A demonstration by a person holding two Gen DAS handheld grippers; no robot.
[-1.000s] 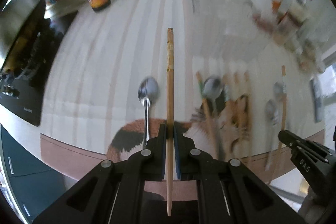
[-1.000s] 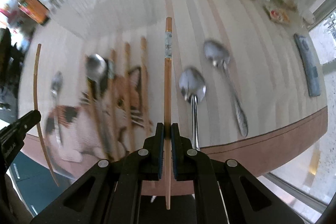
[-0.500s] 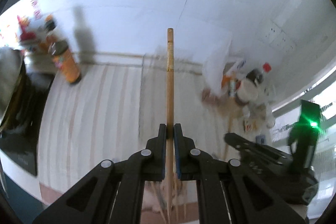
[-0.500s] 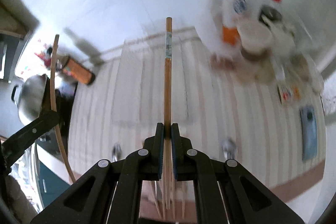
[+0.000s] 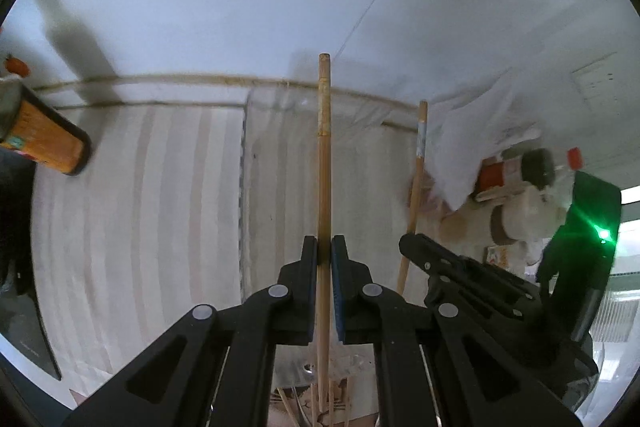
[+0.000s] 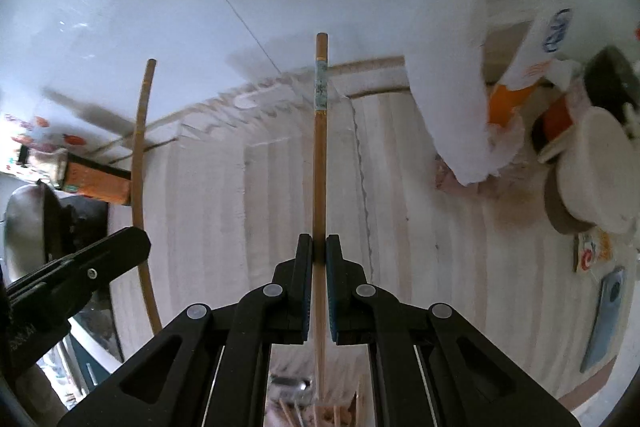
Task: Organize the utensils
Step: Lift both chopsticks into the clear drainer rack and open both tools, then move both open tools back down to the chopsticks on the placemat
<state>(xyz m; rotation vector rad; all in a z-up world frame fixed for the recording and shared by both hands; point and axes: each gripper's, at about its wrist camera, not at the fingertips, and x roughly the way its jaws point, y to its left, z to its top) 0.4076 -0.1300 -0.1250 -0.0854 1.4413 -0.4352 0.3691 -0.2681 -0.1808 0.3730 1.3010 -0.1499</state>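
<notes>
Left wrist view: left gripper (image 5: 324,251) clamped tight on a bamboo chopstick (image 5: 324,163), w/ the stick running straight out along the fingers, prob. so it carries steady. Right gripper (image 6: 319,249) likewise pinched shut on its own chopstick (image 6: 320,167), which has a pale patterned band near the top. Both sticks are lifted above the striped counter (image 6: 440,227), over a clear tray (image 5: 280,167), likely the drop-off spot.

Both tongs (image 5: 324,251) carried chopsticks (image 5: 324,155) beyond the mat
</notes>
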